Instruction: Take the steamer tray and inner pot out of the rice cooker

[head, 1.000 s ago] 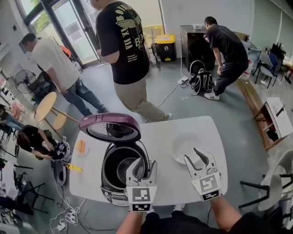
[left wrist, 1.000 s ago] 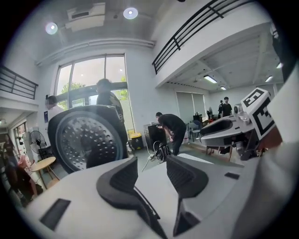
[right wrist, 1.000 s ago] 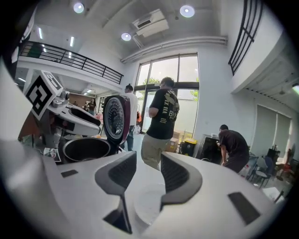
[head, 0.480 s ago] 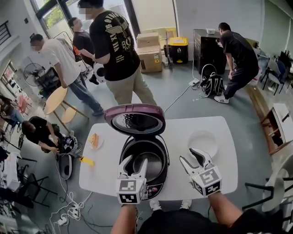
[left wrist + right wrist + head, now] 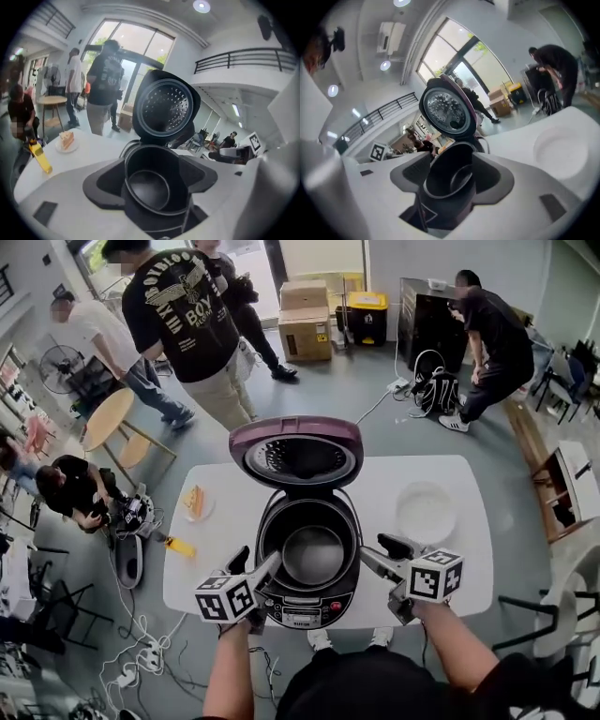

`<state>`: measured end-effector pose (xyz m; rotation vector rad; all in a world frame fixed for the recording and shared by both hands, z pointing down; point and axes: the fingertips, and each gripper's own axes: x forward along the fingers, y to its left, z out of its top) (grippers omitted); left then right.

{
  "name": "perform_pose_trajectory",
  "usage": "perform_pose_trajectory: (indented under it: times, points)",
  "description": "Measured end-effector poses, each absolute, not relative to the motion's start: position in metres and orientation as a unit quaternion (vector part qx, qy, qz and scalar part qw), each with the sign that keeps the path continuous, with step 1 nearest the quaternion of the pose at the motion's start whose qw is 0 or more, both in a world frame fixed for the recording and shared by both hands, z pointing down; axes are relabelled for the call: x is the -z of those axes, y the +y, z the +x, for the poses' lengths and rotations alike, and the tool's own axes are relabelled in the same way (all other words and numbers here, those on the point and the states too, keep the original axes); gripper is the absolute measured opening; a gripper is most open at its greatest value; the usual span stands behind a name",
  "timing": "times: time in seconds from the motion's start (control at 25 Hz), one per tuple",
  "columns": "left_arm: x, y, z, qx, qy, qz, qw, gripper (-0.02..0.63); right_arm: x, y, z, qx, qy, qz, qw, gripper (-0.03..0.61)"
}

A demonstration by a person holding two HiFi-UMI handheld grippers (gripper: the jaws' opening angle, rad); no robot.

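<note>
The rice cooker [image 5: 309, 563] stands at the table's near edge, its purple lid [image 5: 295, 451] raised. Inside sits the dark inner pot [image 5: 313, 555], also seen deep in the cooker body in the left gripper view [image 5: 149, 187] and the right gripper view [image 5: 449, 178]. A round white tray [image 5: 425, 513] lies on the table to the right. My left gripper [image 5: 255, 564] is at the cooker's front left and my right gripper [image 5: 380, 555] at its front right. Both point inward and have just been opening their jaws. Nothing is held between either pair.
A slice of cake on a small plate [image 5: 194, 502] and a yellow object [image 5: 180, 547] lie on the white table [image 5: 225, 521] to the left. Several people stand or crouch on the floor beyond. Boxes [image 5: 305, 322] and chairs ring the room.
Both grippers have rolled onto their sides and spread apart to flank the cooker's front. Their jaws stand wider than before. The cooker now sits centred in the head view.
</note>
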<state>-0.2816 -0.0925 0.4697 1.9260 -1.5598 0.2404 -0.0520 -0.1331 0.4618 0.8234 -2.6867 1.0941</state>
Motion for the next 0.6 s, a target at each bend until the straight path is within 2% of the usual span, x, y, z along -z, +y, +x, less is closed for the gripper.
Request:
perform_pose_trajectory:
  times: [0.12, 0.28, 0.44, 0.6]
  points:
    - [-0.488, -0.085, -0.295, -0.045, -0.55, 0.732, 0.4, 0.373, -0.473, -0.13, -0.061, -0.48, -0.845, 0.235, 0.015, 0.258]
    - [-0.503, -0.08, -0.303, 0.02, -0.496, 0.722, 0.483, 0.358, -0.493, -0.132, -0.066, -0.585, -0.784, 0.206, -0.022, 0.258]
    - [-0.515, -0.081, -0.308, 0.061, -0.454, 0.709, 0.536, 0.344, -0.505, -0.129, -0.071, -0.633, -0.75, 0.19, -0.026, 0.258]
    - [-0.523, -0.083, -0.307, 0.08, -0.433, 0.701, 0.561, 0.329, -0.506, -0.13, -0.079, -0.648, -0.739, 0.18, -0.038, 0.258]
